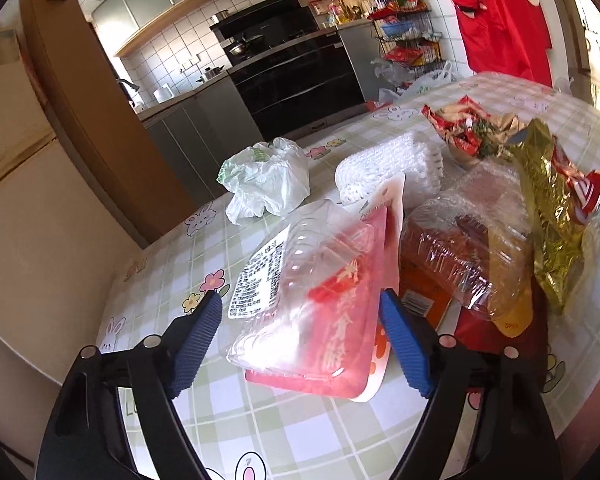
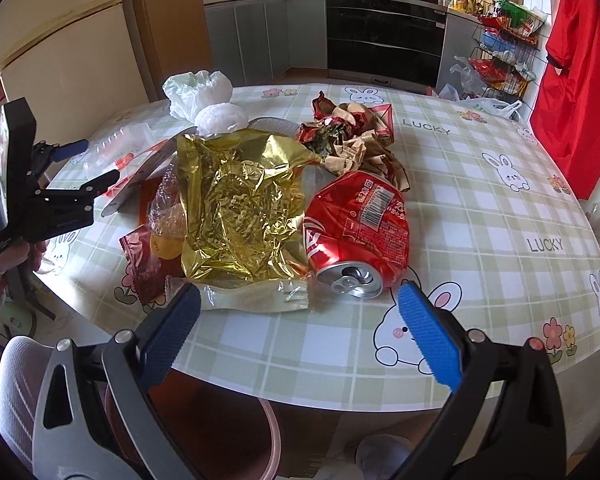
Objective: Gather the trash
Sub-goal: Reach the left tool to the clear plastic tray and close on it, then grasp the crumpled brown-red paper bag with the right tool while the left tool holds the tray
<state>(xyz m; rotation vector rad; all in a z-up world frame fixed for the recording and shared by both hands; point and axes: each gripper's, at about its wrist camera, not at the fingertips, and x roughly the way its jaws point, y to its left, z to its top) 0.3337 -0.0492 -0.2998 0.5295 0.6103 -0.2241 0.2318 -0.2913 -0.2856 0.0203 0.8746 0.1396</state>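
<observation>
The left gripper point(image 1: 300, 312), fingers spread, straddles the clear clamshell tray point(image 1: 312, 300) near the table point(image 1: 228, 412) edge; its slick, flexing plastic could squirt free. The right gripper point(image 2: 300, 300) hangs spread before the crushed can point(image 2: 356, 232), which might roll.

A crushed red soda can point(image 2: 356, 236) lay on its side beside a crumpled gold foil bag point(image 2: 240, 216), amid wrappers point(image 2: 352, 140) and a clear plastic clamshell point(image 1: 304, 280).

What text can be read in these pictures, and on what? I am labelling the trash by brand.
"LUCKY": printed on the tablecloth, and again nearer the right edge.
"OPEN": on the yellow wrapper corner.
White label on the clear plastic tray: too small to read.
Red characters under the tray: blurred.
Barcode and print on the crushed red can: too small to read.
</observation>
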